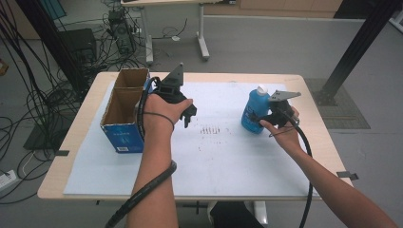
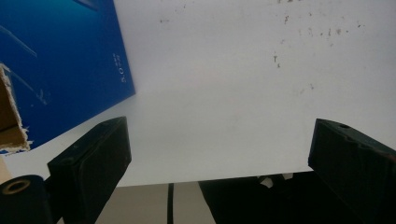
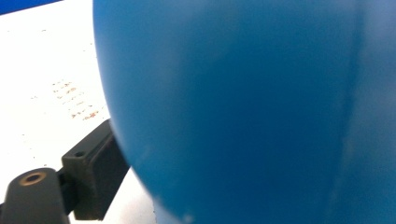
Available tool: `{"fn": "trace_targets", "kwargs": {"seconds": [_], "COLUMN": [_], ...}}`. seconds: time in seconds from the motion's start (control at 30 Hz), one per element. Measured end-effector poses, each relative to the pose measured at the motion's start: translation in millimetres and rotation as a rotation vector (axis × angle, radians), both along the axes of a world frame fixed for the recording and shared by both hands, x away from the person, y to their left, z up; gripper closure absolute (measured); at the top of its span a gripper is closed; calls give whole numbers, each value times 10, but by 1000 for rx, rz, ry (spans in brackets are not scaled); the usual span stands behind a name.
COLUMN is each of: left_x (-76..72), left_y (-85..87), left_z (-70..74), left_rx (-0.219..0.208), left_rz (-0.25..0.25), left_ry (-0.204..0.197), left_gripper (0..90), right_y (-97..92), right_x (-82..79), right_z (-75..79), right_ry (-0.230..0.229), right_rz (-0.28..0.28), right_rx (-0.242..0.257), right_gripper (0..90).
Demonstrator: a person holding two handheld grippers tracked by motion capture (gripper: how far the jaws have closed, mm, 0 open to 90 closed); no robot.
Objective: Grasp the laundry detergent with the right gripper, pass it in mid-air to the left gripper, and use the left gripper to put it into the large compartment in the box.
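Box: an open-topped cardboard box (image 1: 124, 111) stands at the far left of the table, brown and raw inside, glossy blue print outside, split into two compartments; its torn top edge looks soft and fibrous.
Left gripper: the left gripper (image 2: 219, 154) hovers just right of the box over the white sheet, jaws spread wide with nothing between them.
Table cover: a white sheet (image 1: 223, 152) lies flat over the pale wooden table (image 1: 76, 142), matte, marked with small rusty specks near its middle.
Bottle position: the blue bottle (image 1: 252, 111) stands upright at the far right of the sheet, white cap on top, well apart from the box.
Bottle build: rounded, smooth plastic body, slightly glossy; likely stiff enough to resist a squeeze yet slick on its curve.
Bottle handling: probably moderately heavy if full; a hold across the mid-body, below the shoulder, looks safest, since a grip on the curve could slide.
Right gripper: the right gripper (image 1: 266, 116) is at the bottle's right flank; one black jaw lies against the blue wall, the other is hidden, so I cannot tell whether it has clamped.
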State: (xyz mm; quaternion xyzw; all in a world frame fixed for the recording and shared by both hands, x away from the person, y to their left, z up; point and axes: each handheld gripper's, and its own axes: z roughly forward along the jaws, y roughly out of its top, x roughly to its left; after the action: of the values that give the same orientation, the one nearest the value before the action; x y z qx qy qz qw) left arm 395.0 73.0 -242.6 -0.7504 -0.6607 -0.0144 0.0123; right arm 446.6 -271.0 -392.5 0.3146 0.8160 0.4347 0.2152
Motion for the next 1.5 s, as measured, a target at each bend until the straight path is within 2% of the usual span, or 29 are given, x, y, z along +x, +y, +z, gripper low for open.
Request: {"fn": "trace_targets", "kwargs": {"seconds": [0.5,1.0,1.1,1.5], "left_x": [3,3,4,-12], "left_y": [-5,23,28,39], "left_z": [-2,-19,-15,-17], "left_rx": [2,0,0,3], "left_rz": [-5,0,4,5], "left_ry": [0,3,1,2], "left_gripper": [63,63,63,63], "right_y": [37,42,27,17], "right_x": [22,22,32,37], "right_z": [-20,-39,-43,-50], "right_ry": [7,-4,9,15], "right_rz": [24,23,26,27], "right_rx": [23,44,62,78], "right_gripper": [226,381,393,408]}}
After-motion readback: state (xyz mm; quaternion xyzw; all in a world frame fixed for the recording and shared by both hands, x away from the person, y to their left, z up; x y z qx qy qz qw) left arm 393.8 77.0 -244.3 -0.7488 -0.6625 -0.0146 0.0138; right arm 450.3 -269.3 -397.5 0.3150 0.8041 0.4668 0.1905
